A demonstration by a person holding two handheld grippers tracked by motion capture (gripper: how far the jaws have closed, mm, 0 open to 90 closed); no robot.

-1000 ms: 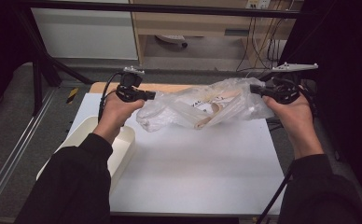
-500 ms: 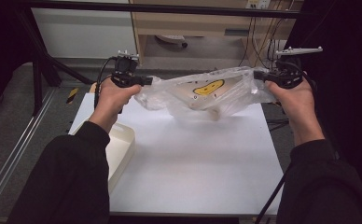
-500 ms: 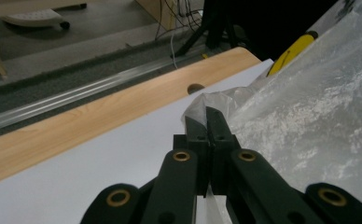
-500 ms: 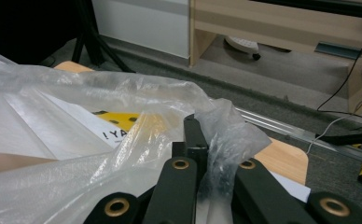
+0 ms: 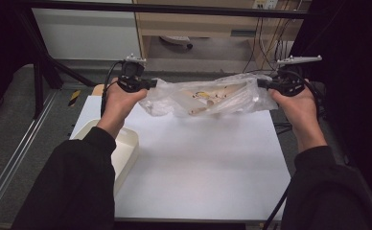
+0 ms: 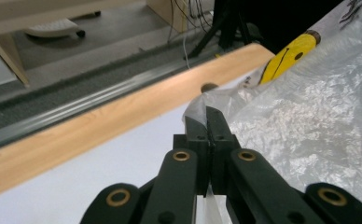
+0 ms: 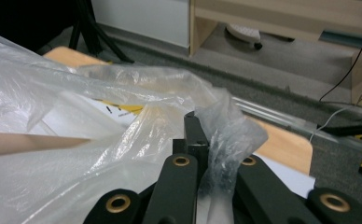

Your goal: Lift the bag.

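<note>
High view showed both tools, left tool [image 5: 151,84] and right tool [image 5: 261,84], clamped on a crinkled clear plastic bag [image 5: 208,96], stretched above the white worktop [image 5: 198,158]. Next likely called for lowering it evenly.

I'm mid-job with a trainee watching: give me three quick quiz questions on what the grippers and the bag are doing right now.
1. True or false: the clear plastic bag lies flat on the white table.
2. What does the left gripper hold? A) the bag's edge B) the cream tray C) nothing
3. Which gripper holds the bag's other end?

Key:
1. False: it hangs stretched between both grippers, above the table.
2. A; its jaws are shut on the film.
3. The right gripper.
</note>
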